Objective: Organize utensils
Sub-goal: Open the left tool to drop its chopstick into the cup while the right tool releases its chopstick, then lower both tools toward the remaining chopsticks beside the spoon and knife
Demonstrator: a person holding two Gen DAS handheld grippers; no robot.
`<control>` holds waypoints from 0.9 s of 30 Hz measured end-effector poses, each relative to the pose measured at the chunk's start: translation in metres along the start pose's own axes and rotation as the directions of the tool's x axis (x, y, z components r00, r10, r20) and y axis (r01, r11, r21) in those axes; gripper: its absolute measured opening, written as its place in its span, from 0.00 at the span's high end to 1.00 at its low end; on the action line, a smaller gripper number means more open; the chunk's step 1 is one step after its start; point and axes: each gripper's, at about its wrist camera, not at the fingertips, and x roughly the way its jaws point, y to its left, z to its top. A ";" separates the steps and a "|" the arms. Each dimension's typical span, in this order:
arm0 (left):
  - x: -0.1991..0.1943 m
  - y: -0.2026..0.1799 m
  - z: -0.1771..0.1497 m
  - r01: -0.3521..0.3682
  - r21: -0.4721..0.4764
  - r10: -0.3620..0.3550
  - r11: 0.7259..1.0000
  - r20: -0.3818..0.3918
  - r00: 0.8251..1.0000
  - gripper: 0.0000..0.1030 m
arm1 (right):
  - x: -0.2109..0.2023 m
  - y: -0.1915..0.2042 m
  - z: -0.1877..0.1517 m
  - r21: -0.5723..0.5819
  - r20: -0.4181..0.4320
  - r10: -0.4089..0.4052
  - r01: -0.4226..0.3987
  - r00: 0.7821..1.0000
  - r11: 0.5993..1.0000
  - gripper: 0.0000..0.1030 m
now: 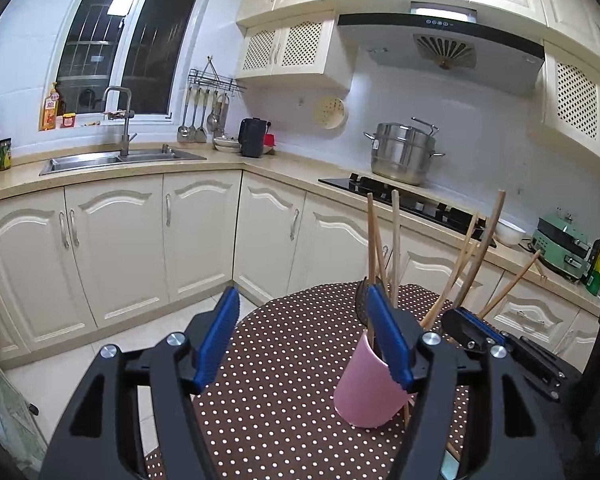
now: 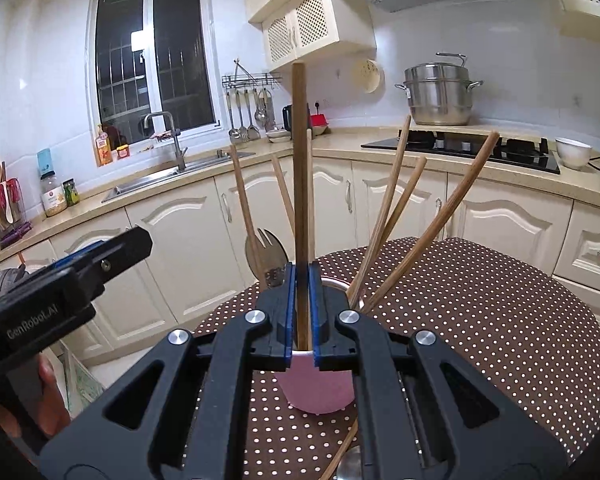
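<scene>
Cream kitchen cabinets (image 1: pixel 116 240) and a beige counter (image 1: pixel 112 176) with a steel sink (image 1: pixel 112 160) fill the background, and a round table under a brown polka-dot cloth (image 1: pixel 292 360) is seen in the foreground. From the left wrist view, the left gripper (image 1: pixel 304 344) is seen with its blue-padded fingers (image 1: pixel 216 344) set wide apart and nothing clamped between them; the right-hand pad stands just in front of a pink cup (image 1: pixel 364 388) on the cloth. Several wooden utensils (image 1: pixel 396 240) are held upright or leaning in that cup, and the right gripper (image 1: pixel 472 328) is seen just beyond it. From the right wrist view, the right gripper (image 2: pixel 300 308) is seen with its fingers drawn together and clamped on a dark wooden stick (image 2: pixel 300 168), which is held upright with its lower end inside the pink cup (image 2: pixel 320 392). Other wooden handles (image 2: pixel 392 204) lean outward from the cup, and a wooden fork head (image 2: pixel 266 256) is visible behind it. The left gripper (image 2: pixel 112 252) is seen at the left edge, apart from the cup. A steel steamer pot (image 2: pixel 438 96) stands on the stove (image 2: pixel 460 148).
</scene>
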 end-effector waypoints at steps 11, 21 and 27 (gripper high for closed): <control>-0.029 -0.005 0.002 0.003 0.007 -0.003 1.000 0.018 1.000 0.31 | -0.033 0.002 0.005 0.024 0.040 0.006 -0.007 0.999 1.000 0.43; -0.052 -0.027 0.001 0.026 0.074 -0.028 0.997 0.031 0.999 0.28 | -0.065 -0.009 0.003 0.042 0.056 0.001 -0.003 0.998 0.999 0.40; -0.038 -0.046 -0.011 0.129 0.121 -0.114 0.984 -0.124 0.986 0.27 | -0.073 -0.034 -0.009 0.068 -0.003 -0.028 0.028 1.000 0.997 0.36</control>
